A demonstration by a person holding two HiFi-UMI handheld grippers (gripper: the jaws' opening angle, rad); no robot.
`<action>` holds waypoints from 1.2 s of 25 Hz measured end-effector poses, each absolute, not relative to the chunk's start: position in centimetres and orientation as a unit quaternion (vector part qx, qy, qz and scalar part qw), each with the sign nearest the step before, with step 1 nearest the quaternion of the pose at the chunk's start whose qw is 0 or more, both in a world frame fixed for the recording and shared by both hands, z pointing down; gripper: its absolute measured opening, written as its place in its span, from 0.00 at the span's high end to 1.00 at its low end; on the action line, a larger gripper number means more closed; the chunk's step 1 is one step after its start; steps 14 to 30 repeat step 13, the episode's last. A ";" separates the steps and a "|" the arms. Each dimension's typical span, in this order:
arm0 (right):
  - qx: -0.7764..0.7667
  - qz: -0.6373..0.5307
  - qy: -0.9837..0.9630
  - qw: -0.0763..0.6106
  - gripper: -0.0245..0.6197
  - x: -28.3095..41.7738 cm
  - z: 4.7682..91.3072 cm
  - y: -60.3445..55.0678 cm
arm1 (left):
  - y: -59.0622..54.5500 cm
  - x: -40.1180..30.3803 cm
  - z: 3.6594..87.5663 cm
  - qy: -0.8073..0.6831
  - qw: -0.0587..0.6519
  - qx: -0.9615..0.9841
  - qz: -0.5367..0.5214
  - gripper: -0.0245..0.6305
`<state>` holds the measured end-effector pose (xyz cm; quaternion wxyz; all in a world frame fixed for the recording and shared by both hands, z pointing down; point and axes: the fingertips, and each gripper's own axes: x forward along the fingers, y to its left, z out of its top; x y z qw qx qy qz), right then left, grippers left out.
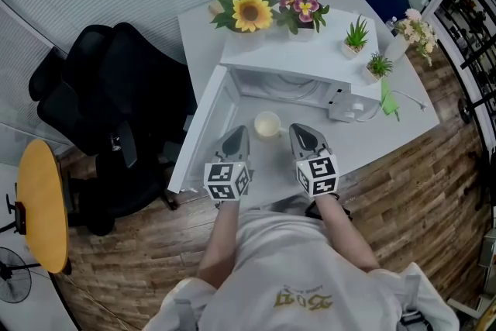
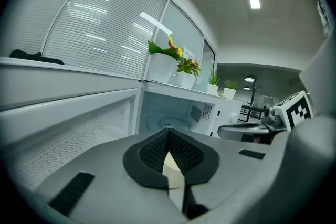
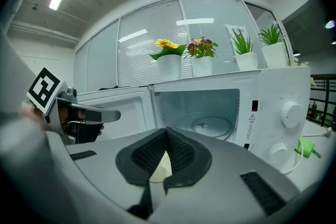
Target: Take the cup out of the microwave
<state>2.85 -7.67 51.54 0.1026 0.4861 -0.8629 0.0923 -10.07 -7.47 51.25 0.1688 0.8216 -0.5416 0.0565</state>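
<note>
Clearly both the left tongs point(image 1: 241, 129) and right tongs point(image 1: 297, 129) are closed tight on nothing, flanking the cup point(image 1: 267, 124).

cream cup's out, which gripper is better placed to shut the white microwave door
Probably left. The left gripper sits beside the open white microwave door, hinged on that side; the right gripper is beyond the cream cup.

Left tool point(image 1: 238, 131) and right tool point(image 1: 299, 129) parallel, jaws together.
</note>
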 end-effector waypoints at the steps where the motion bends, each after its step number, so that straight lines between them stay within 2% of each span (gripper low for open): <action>1: 0.485 0.094 -0.863 0.101 0.94 2.8 51.6 -7.7 | -7.5 -10.1 51.3 -0.541 0.169 0.822 0.057 0.94; 30: 0.483 0.101 -0.864 0.105 0.94 2.6 52.4 -8.0 | -8.0 -10.6 52.1 -0.542 0.179 0.819 0.059 0.94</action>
